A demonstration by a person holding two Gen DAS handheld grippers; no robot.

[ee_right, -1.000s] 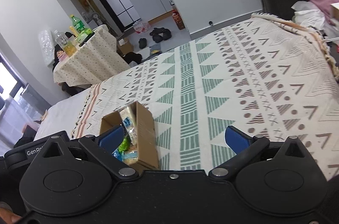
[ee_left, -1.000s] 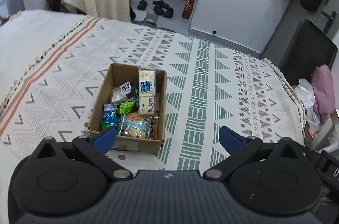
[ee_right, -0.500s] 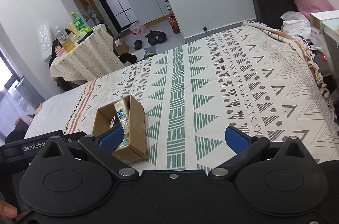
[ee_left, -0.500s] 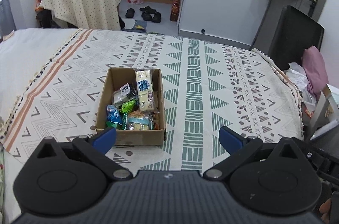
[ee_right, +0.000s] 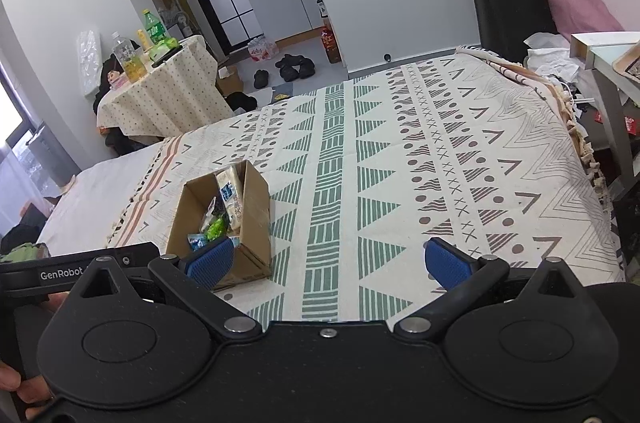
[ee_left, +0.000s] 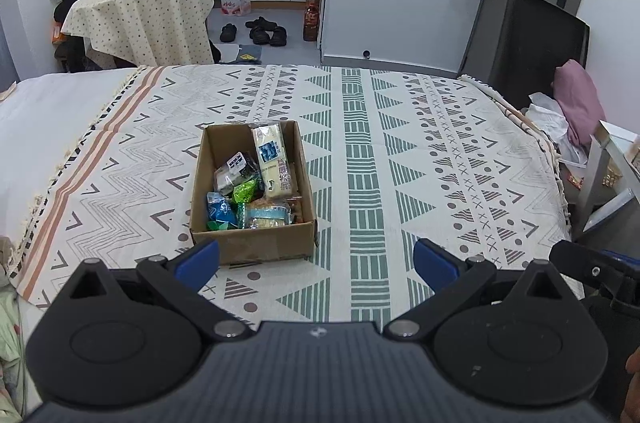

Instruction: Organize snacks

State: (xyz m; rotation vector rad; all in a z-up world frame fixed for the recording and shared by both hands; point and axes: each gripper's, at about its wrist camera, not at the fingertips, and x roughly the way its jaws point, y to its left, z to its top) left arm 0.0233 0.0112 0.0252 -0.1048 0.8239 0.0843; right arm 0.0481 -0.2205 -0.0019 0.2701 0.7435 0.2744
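A brown cardboard box sits on the patterned bedspread. It holds several snack packets: a long cream pack, a green one and a blue one. My left gripper is open and empty, held back from the box's near wall. My right gripper is open and empty; the box lies ahead to its left, partly behind the left fingertip.
A round table with bottles stands past the bed's far left. Shoes lie on the floor beyond. A black chair and a pink cloth are at the right edge. A side table stands at right.
Both grippers have pulled back and up from the box, which now looks smaller and farther. Both stay open and empty.
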